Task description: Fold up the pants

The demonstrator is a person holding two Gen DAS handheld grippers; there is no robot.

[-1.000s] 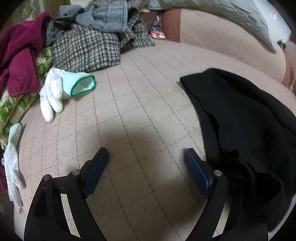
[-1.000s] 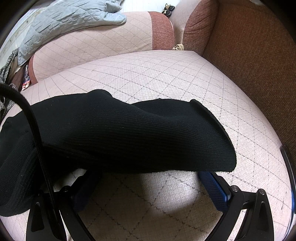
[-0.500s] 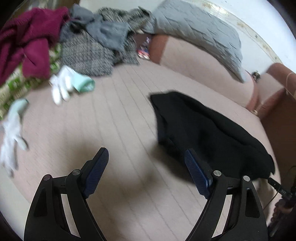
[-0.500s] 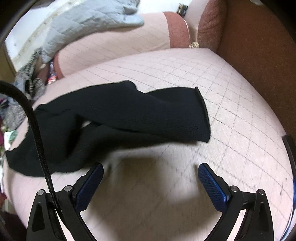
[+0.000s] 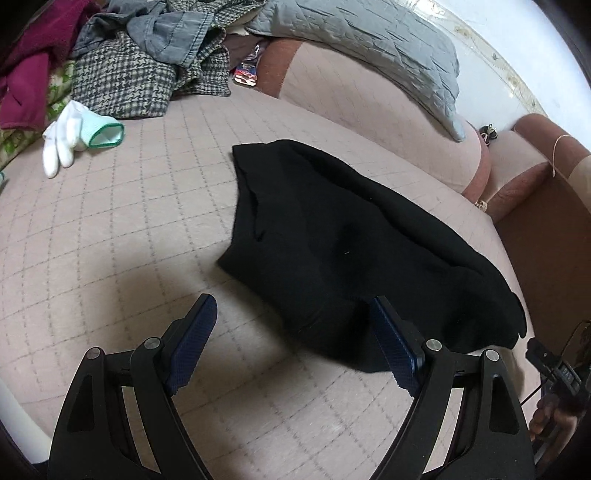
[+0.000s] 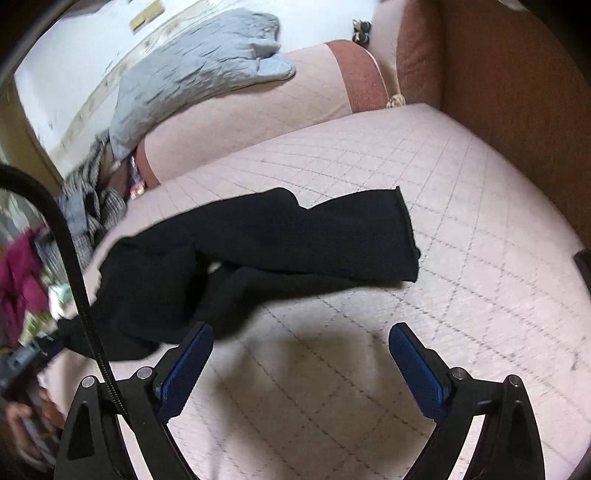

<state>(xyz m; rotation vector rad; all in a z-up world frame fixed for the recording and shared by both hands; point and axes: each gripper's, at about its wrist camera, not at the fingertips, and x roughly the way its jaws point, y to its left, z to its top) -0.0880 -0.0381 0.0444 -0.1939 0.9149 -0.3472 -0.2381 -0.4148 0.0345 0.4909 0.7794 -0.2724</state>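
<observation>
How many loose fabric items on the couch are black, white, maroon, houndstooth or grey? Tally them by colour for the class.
Black: 1, pants
White: 1, glove
Maroon: 1, garment
Houndstooth: 1, garment
Grey: 2, denim garment, quilted blanket
Total: 6

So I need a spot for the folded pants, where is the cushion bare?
Bare quilted cushion lies between the white glove and the black pants, and beyond the pant hem toward the brown armrest. The clothes pile crowds the far left corner.
</observation>
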